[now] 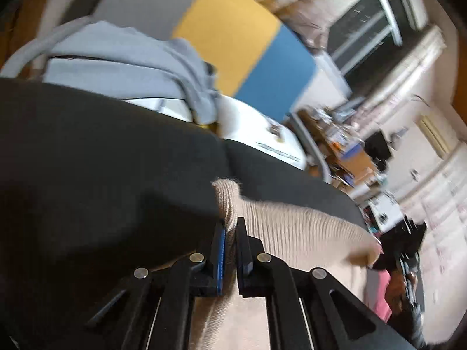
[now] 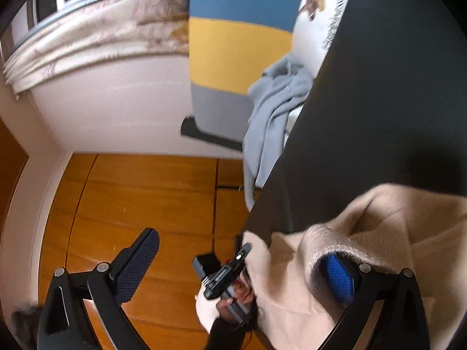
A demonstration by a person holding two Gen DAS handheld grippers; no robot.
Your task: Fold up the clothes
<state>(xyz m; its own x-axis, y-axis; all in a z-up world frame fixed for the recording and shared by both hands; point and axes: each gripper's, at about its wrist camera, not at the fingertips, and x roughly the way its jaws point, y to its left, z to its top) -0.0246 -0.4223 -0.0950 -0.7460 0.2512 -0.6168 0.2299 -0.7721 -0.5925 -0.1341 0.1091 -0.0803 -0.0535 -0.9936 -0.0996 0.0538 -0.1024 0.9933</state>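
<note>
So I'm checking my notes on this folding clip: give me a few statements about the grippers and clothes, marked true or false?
1. The left gripper is shut on the beige sweater. True.
2. The right gripper is clamped on the grey garment. False: it is open, and beige knit drapes over one finger.
3. The beige sweater lies on a dark surface. True.
4. The grey garment is folded flat. False: it is rumpled and hangs over the edge.
5. The floor is carpeted. False: it is orange wood.
</note>
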